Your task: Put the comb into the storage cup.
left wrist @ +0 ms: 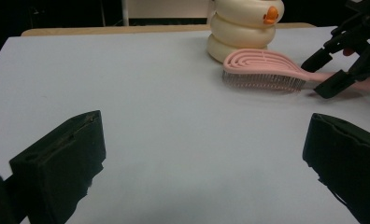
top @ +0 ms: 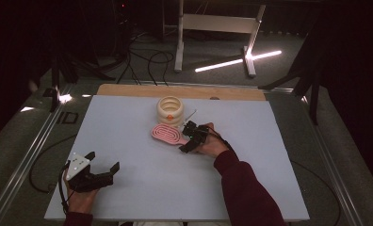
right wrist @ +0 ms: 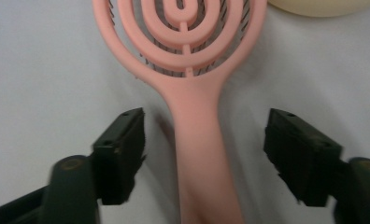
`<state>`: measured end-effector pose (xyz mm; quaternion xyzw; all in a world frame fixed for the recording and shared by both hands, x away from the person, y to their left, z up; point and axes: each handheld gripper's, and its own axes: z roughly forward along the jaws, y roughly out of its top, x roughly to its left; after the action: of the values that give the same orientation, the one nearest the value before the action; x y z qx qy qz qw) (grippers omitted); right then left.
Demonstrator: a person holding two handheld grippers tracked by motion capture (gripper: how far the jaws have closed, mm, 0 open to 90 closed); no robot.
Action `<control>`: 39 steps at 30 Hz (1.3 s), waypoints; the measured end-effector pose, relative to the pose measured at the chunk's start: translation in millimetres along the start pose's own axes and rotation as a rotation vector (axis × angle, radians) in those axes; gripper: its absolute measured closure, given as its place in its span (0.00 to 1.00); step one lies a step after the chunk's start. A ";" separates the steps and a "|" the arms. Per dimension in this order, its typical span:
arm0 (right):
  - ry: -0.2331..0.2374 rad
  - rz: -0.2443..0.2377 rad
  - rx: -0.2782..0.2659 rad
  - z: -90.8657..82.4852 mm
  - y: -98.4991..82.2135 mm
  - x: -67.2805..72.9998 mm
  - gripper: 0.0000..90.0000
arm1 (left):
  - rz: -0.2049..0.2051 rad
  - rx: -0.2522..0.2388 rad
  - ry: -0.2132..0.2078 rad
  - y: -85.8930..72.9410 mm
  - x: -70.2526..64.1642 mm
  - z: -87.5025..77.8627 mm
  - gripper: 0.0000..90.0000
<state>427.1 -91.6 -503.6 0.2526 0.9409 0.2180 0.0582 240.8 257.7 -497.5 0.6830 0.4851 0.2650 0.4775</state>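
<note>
Hairbrush [right wrist: 192, 93] handle lengthwise between right gripper's [right wrist: 204, 154] open jaws, untouched, head pointing away.

Hairbrush [right wrist: 195, 140] handle end cut off below; cream holder [right wrist: 321, 5] cropped above.

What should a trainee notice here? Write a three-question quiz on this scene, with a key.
1. True or false: the right gripper has its pads pressed on the pink hairbrush.
2. Which part of the brush lies between the right gripper's jaws: A the head, B the handle, C the bristles?
3. What stands just beyond the brush head on the table?

Key
1. False: the handle lies between the jaws, with a gap on each side.
2. B.
3. A cream ringed holder with a small orange mark.
</note>
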 end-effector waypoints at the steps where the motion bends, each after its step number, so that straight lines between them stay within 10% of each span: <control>1: 0.000 0.000 0.000 0.0 0.0 0.0 0.37 | 0.000 0.000 0.000 0.0 0.0 0.0 0.00; 21: 0.030 -0.056 0.034 1.6 9.0 0.1 0.73 | 0.001 0.008 -0.005 -0.8 -1.0 1.9 0.00; 39: 0.037 -0.111 0.041 -3.1 3.5 4.9 0.78 | 0.004 0.014 -0.005 -1.3 -0.5 2.4 0.00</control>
<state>423.7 -87.6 -499.3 0.1973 0.9586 0.1995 0.0475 242.1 256.4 -499.6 0.6878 0.4844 0.2608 0.4736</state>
